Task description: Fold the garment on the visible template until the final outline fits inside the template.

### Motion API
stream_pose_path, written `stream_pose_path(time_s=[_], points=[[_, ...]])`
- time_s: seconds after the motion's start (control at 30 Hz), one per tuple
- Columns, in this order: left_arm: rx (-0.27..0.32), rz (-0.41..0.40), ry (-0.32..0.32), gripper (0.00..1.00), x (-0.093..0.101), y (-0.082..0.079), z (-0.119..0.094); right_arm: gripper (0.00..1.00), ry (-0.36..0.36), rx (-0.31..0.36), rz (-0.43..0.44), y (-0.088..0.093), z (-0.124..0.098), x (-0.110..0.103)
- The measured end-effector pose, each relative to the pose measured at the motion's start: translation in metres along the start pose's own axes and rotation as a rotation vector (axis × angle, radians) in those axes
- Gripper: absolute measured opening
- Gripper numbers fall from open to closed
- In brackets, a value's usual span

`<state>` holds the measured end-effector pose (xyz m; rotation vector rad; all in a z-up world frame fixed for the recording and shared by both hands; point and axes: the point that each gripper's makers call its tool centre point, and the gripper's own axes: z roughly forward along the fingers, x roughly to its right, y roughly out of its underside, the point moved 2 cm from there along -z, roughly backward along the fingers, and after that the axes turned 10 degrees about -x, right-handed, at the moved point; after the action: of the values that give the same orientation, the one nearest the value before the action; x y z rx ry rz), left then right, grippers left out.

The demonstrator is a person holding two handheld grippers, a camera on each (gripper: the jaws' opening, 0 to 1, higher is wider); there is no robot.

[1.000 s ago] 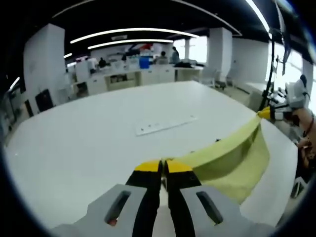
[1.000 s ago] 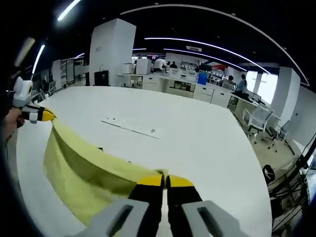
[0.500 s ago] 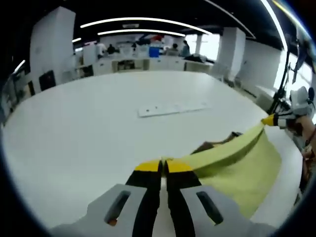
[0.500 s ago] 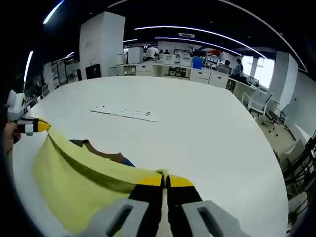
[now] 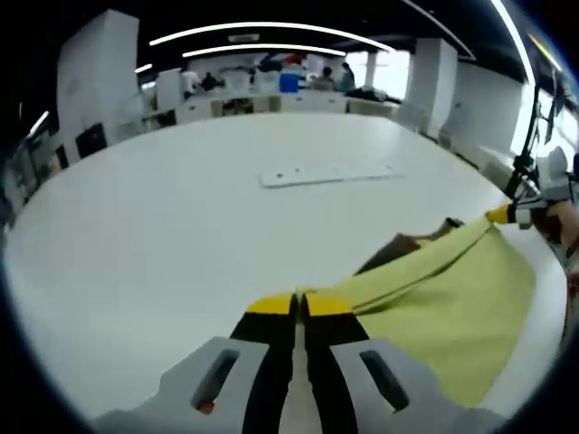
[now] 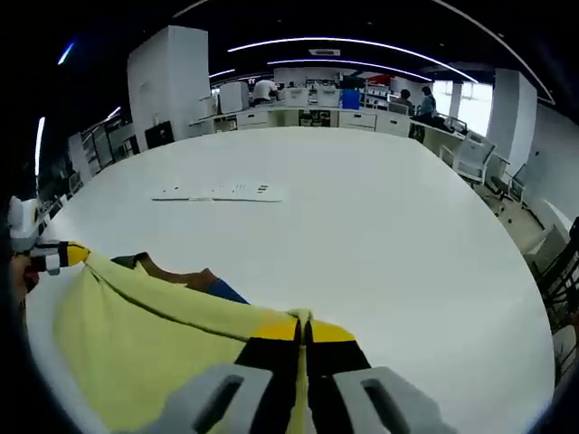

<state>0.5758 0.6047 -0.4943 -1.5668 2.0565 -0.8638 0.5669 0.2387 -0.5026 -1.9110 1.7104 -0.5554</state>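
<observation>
L gripper point(image 5: 299, 306): jaws closed tight on one corner of the yellow garment point(image 5: 434, 307). R gripper point(image 6: 303, 327): jaws likewise pinched on the other corner. Cloth edge stretched taut betw. the two, rest draping down to the near edge of the white table point(image 5: 181, 226). Brown and blue fabric point(image 6: 185, 278) peeks out just behind the taut edge. Farther out on the table, a flat white strip point(image 5: 330, 173), well apart. Office desks far off.

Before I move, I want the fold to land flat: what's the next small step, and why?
Probably carry the held edge forward and lower it. Both grippers, left and right, are shut on the yellow garment, whose edge is taut between them above the table, with brown fabric showing beyond.
</observation>
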Motion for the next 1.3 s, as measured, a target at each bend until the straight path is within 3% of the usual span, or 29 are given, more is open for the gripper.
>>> stream_pose_path(time_s=[0.23, 0.33, 0.37, 0.47, 0.57, 0.7, 0.83, 0.93, 1.0, 1.13, 1.3], points=[[-0.011, -0.003, 0.0, 0.0, 0.001, 0.003, 0.001, 0.0, -0.026, -0.035, 0.011, 0.009, 0.007, -0.002], [0.032, -0.004, 0.039, 0.03, 0.004, -0.002, -0.002, 0.0, -0.04, -0.029, -0.022, 0.009, 0.005, -0.004], [0.037, 0.007, 0.087, 0.05, 0.008, -0.003, -0.003, 0.01, -0.045, -0.021, -0.022, 0.01, 0.002, -0.004], [0.062, 0.056, 0.092, 0.21, 0.007, -0.005, -0.009, 0.12, -0.064, -0.002, -0.026, 0.013, -0.002, -0.006], [0.067, 0.119, 0.124, 0.33, 0.009, -0.003, -0.013, 0.19, -0.059, -0.022, -0.116, 0.019, -0.005, -0.006], [0.044, 0.233, 0.1, 0.36, 0.007, 0.004, -0.013, 0.21, -0.012, -0.012, -0.229, 0.02, -0.007, -0.003], [0.01, 0.247, 0.087, 0.38, 0.011, 0.009, -0.004, 0.22, -0.009, 0.012, -0.248, 0.015, -0.001, -0.003], [0.038, 0.249, 0.094, 0.4, 0.015, 0.004, 0.004, 0.25, -0.003, 0.041, -0.268, 0.007, 0.003, -0.006], [0.007, 0.3, 0.055, 0.41, 0.013, 0.006, 0.01, 0.26, 0.004, 0.042, -0.282, 0.005, 0.008, -0.007], [0.002, 0.313, 0.023, 0.41, 0.012, 0.006, 0.017, 0.26, 0.005, 0.034, -0.268, 0.002, 0.015, -0.005], [0.026, 0.255, -0.02, 0.43, 0.003, -0.005, 0.027, 0.28, 0.001, 0.065, -0.171, -0.01, 0.019, -0.001]])
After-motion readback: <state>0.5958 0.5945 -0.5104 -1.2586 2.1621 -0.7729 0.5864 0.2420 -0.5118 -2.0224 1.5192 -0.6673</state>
